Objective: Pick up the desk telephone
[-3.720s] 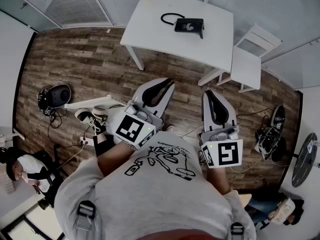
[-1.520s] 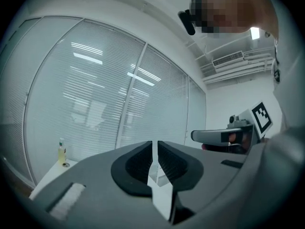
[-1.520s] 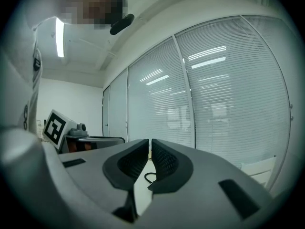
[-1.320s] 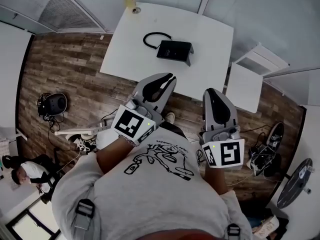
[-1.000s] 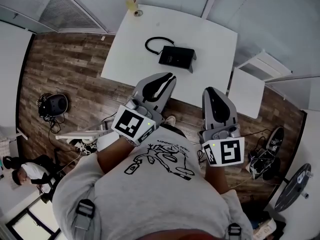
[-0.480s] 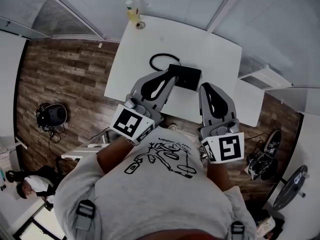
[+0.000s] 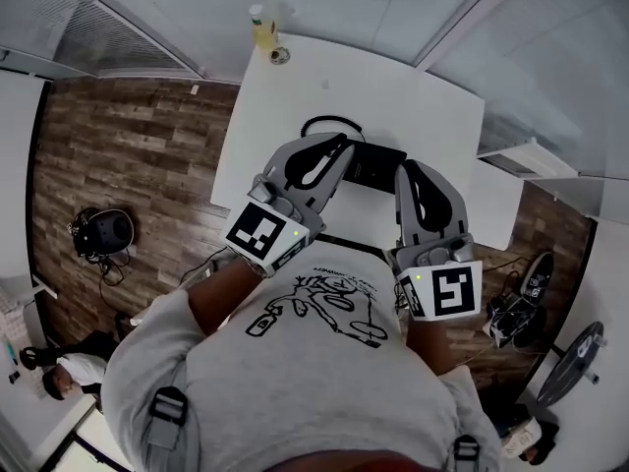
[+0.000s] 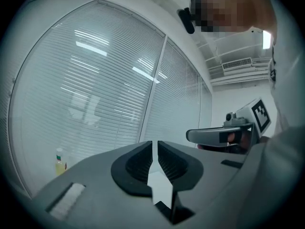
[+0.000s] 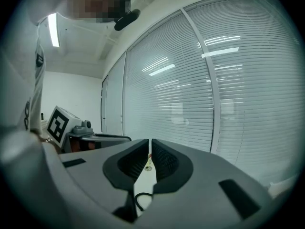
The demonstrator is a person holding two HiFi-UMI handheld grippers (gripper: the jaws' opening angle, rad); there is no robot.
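On the white tabletop (image 7: 285,87), toward its near edge, lies the black desk telephone (image 7: 375,165), likely rigid, fairly light, smooth plastic trailing a cord (image 7: 327,122), best clamped across its side edges, while left tool (image 7: 342,146) and right tool (image 7: 409,169) hover above with jaws closed together, empty.

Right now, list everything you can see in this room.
table: one, white, ahead of the person
desk telephone: one, black, on the table, partly behind the grippers
cord: one, black, looped beside the telephone
bottle: one, yellowish, table's far corner
chair: one, white, right of the table
shoes: at least two, dark, floor at right
round device: one, black, floor at left
left gripper: one, grey, shut, empty
right gripper: one, grey, shut, empty
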